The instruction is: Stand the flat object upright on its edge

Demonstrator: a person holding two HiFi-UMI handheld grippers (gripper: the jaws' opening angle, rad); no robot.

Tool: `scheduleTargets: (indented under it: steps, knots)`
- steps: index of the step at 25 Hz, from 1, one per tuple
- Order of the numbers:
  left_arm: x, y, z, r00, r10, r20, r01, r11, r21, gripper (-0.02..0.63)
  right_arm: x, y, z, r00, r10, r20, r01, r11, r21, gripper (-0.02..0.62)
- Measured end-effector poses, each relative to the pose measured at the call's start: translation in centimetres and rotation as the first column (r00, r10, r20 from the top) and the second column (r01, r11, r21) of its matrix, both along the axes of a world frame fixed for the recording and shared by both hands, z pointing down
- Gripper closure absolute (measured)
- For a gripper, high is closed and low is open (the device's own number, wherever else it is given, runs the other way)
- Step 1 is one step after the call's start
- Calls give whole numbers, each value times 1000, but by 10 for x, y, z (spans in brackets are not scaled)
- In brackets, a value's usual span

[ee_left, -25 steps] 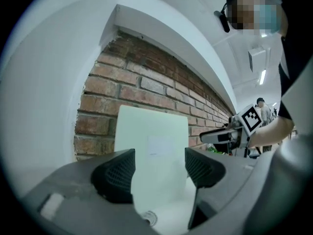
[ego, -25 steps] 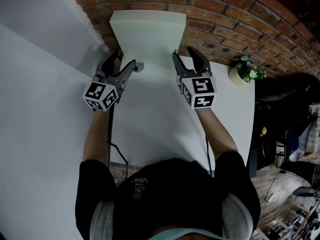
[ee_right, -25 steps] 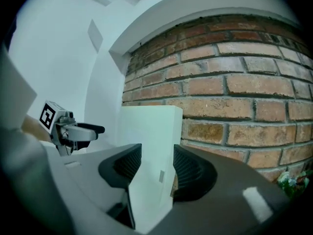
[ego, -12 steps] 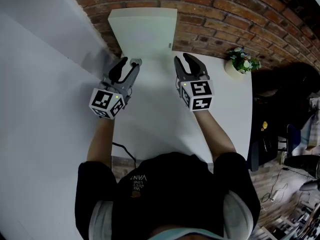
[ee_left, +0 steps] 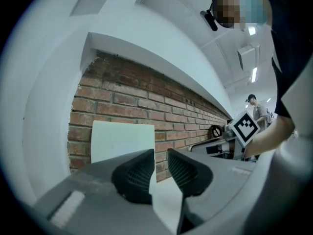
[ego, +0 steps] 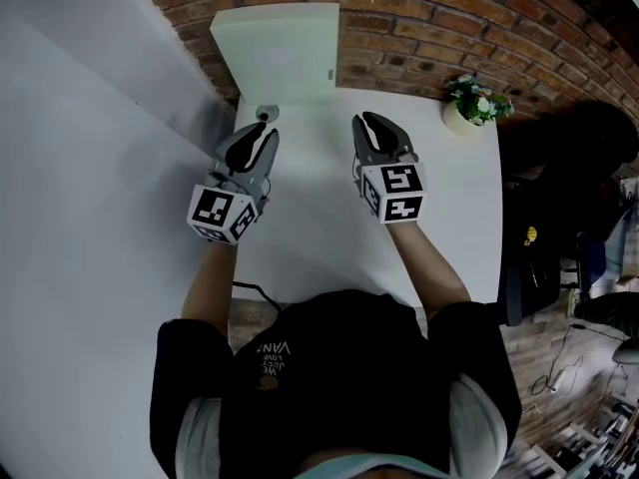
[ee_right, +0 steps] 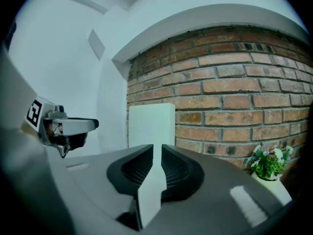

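The flat white board (ego: 275,53) stands upright on its edge at the back of the white table (ego: 319,238), against the brick wall. It also shows ahead in the left gripper view (ee_left: 122,138) and the right gripper view (ee_right: 150,124). My left gripper (ego: 258,136) hovers in front of its left end, well short of it. My right gripper (ego: 375,128) is level with it, to the right. Both pairs of jaws have just been closing. Only a narrow slit is left in each, with nothing between the pads (ee_left: 134,173) (ee_right: 178,168).
A small potted plant (ego: 471,103) stands at the table's back right corner by the brick wall (ego: 419,28). A small grey round fitting (ego: 266,113) sits on the table just beyond my left gripper. A white partition (ego: 90,168) runs along the left side.
Both grippers have drawn back from the board toward the person and their jaws have narrowed from wide open to a slit. The board stays upright against the wall.
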State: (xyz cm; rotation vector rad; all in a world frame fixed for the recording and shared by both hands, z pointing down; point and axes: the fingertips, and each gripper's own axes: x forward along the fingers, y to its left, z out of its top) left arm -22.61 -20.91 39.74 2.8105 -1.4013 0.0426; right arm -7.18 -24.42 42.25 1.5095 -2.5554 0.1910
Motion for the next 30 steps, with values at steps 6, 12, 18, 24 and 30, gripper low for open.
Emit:
scheduleTargets:
  steps: [6, 12, 18, 24, 30]
  knots:
    - [8, 26, -5, 1000, 3, -17, -3, 1000, -4, 548, 14, 28, 4, 999, 26, 23, -26, 999, -18, 570]
    - [14, 46, -7, 1000, 1, -7, -1, 1000, 10, 582, 29, 48, 1, 998, 51, 40, -51, 999, -12, 597]
    - [19, 64, -10, 1000, -7, -13, 8, 1000, 12, 604, 36, 66, -2, 998, 38, 49, -38, 999, -13, 597]
    - [22, 83, -6, 999, -26, -25, 26, 1000, -15, 604, 37, 84, 7, 998, 10, 59, -9, 999, -31, 597]
    - [18, 99, 1, 998, -40, -37, 39, 999, -26, 604, 38, 104, 15, 996, 2, 84, 1, 999, -44, 597]
